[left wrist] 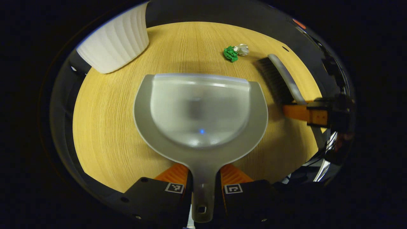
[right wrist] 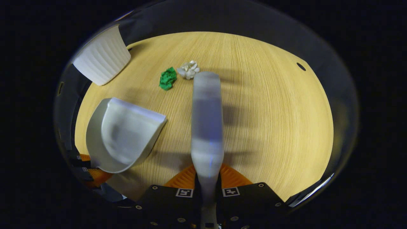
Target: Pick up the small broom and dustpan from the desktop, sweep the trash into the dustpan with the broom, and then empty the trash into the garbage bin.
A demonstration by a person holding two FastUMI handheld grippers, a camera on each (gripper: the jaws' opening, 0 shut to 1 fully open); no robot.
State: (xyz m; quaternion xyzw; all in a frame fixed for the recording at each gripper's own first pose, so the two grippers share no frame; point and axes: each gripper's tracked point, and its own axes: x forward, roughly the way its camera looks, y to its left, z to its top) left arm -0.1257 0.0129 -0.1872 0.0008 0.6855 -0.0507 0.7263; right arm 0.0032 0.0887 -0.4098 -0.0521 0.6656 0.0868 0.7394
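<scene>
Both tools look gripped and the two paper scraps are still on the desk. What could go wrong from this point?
1. The green scrap and white scrap lie well beyond the dustpan lip, so a stroke of the broom could push them past or beside it.
2. The left gripper holds only the dustpan's thin handle; it might twist under pressure.
3. The bin sits at the desk edge; a careless tip might spill.

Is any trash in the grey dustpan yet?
No: the grey plastic dustpan is bare inside, and the green paper wad and white paper wad lie on the wooden desktop.
</scene>
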